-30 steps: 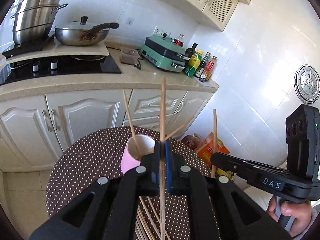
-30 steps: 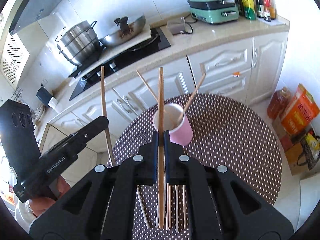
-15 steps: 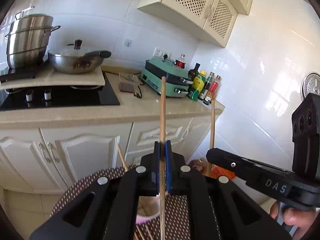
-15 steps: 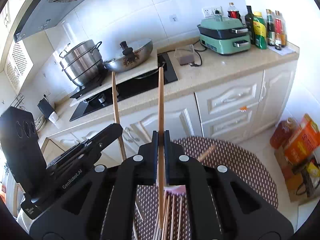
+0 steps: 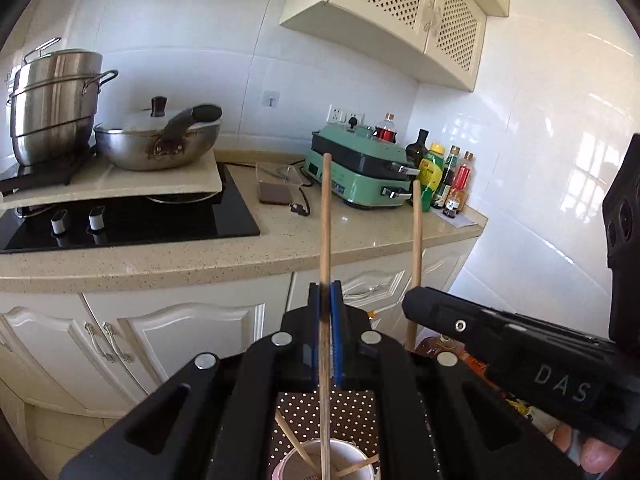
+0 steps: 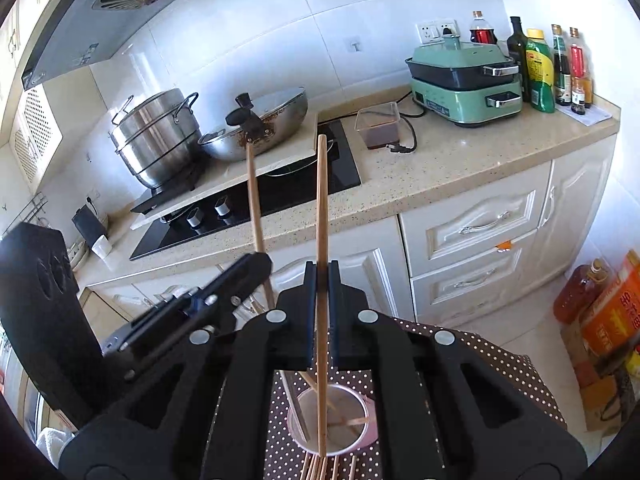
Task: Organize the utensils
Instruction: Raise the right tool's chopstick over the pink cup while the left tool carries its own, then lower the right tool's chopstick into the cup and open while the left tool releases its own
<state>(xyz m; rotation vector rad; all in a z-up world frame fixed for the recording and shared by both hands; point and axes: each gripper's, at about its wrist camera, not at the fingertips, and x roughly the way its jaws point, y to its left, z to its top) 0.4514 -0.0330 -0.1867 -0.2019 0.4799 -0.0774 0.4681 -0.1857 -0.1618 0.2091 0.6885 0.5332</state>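
Pink cup (image 6: 334, 420), chopsticks (image 6: 320, 468) on dotted table (image 6: 492, 356)

Daylight, bright and even; we record both views as well exposed. Source: we note a window reflected as a pale grid on the glossy wall tiles (image 5: 576, 184) at right of the left-wrist view. Glare: we log washed-out white on the tiles (image 6: 248, 28) behind the hob, and sheen on the steel pot (image 5: 52, 100). Shadows: soft, short, under the wok (image 6: 260, 128) and the green cooker (image 6: 468, 84). Distortion: strong fisheye; we see the worktop (image 6: 440, 168) edge and cabinets bowing, with black vignette in every corner. Focus: we find the background sharp and the near black tongs bodies slightly soft. Motion blur: slight.
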